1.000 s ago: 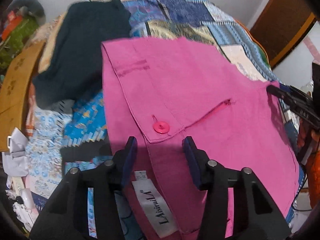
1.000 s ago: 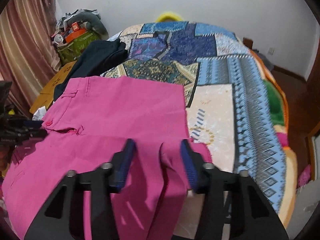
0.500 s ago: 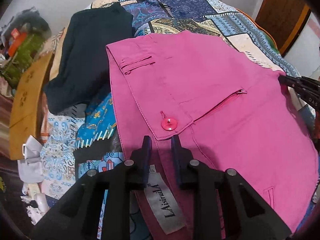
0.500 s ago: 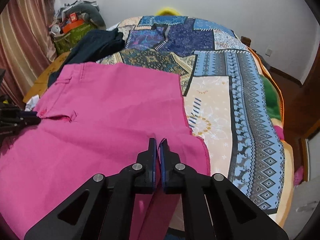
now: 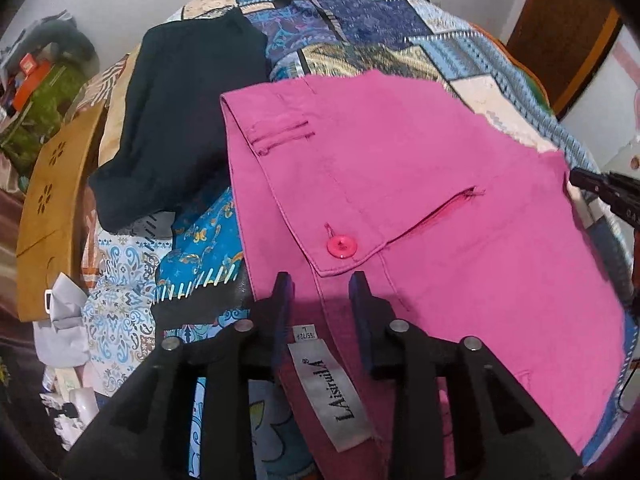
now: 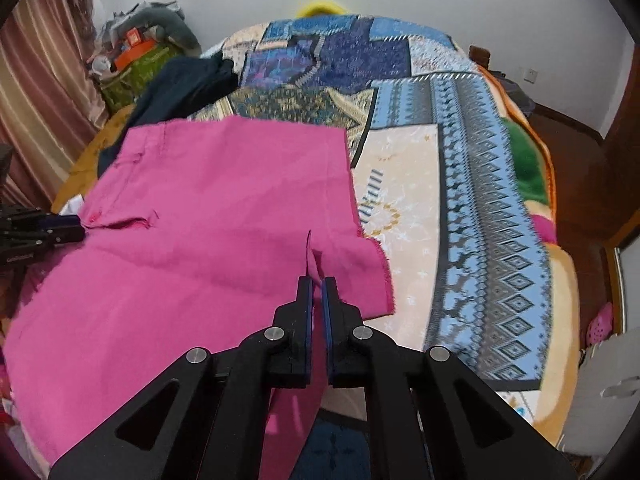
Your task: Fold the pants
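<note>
Pink pants [image 5: 420, 184] lie spread on a patchwork bed, waist to the left with a pink button [image 5: 341, 246] and a white label [image 5: 332, 388]. My left gripper [image 5: 320, 284] is open, its jaws astride the waistband edge just below the button. In the right wrist view the pants [image 6: 200, 216] cover the left half. My right gripper [image 6: 316, 284] is shut on a raised pinch of the pants' fabric near their right edge. The left gripper [image 6: 44, 232] shows at the far left of that view.
A dark navy garment [image 5: 180, 120] lies on the bed beyond the waist. The patchwork bedspread [image 6: 460, 160] stretches right and back. A wooden board [image 5: 48, 208] and clutter [image 6: 136, 56] stand left of the bed. A wall is behind.
My left gripper's jaws, nearly shut half a second ago, have opened around the waistband. My right gripper stays shut on the fabric and has moved a little.
</note>
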Demonstrator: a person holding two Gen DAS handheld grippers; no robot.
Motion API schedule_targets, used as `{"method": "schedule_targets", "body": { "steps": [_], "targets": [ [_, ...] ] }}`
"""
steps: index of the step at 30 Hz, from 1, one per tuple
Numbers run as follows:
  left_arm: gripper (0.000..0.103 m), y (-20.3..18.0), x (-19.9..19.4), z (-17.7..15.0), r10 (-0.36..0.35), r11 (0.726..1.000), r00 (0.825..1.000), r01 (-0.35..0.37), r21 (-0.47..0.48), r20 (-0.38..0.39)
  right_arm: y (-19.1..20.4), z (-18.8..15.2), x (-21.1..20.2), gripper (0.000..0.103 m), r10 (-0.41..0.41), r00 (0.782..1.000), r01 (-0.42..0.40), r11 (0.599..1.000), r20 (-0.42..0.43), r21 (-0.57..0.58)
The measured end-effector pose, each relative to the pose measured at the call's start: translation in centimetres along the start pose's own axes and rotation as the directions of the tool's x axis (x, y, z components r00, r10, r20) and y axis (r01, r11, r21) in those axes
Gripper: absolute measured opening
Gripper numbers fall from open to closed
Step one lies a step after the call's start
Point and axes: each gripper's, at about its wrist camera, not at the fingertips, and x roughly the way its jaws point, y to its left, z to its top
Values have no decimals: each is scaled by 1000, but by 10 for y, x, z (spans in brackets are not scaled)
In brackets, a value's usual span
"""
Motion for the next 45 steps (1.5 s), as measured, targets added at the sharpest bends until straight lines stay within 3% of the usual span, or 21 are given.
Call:
{"method": "schedule_targets", "body": {
  "steps": [4, 6, 9, 13, 21, 25, 26, 28, 30, 31, 34, 38, 45],
  "targets": [
    [39, 7, -12, 7, -3, 1000, 999, 4, -26, 39, -4, 6, -19, 11, -9, 999, 8, 1000, 50, 23],
    [46, 12, -17, 15, 4, 999, 998, -1, -45, 64, -7, 10, -25, 23, -23, 997, 20, 999, 76, 32],
    [48, 22, -17, 27, -14, 996, 996, 21, -87, 85, -12, 18, -27, 41, -42, 993, 36, 998, 108, 54],
    [48, 29, 2, 38, -64, 989, 997, 70, -134, 46, -21, 23, -13, 42, -45, 995, 38, 996, 87, 85],
    [48, 29, 37, 43, -121, 980, 992, 114, -166, -32, -32, 19, 36, 42, 20, 998, -11, 991, -62, 134],
    [47, 20, 41, 45, -149, 981, 988, 142, -135, -46, -32, 18, 44, 42, 41, 997, -33, 991, -59, 133],
    [44, 15, 41, 46, -136, 986, 990, 131, -108, -46, -30, 18, 45, 39, 40, 997, -32, 992, -61, 125],
    [21, 7, 43, 47, -93, 994, 995, 90, -61, -46, -27, 17, 47, 27, 36, 997, -29, 995, -72, 99],
    [12, 2, 43, 48, -65, 997, 997, 63, -33, -39, -24, 15, 49, 14, 14, 997, -9, 998, -80, 68],
    [6, 0, 42, 48, -46, 999, 999, 45, -22, -29, -22, 14, 50, 13, 10, 996, -6, 999, -86, 49],
    [6, -1, 33, 48, -77, 997, 997, 78, -4, 19, -21, 14, 46, 8, -15, 997, 16, 1000, -71, 16],
    [6, -4, 20, 49, -13, 1000, 997, 12, 20, 74, -21, 11, 35, 3, -66, 997, 64, 997, -41, -36],
    [7, 1, 49, 44, 64, 998, 998, -64, 0, -9, -29, 2, 42, 2, -89, 994, 87, 996, -68, -34]
  ]
}}
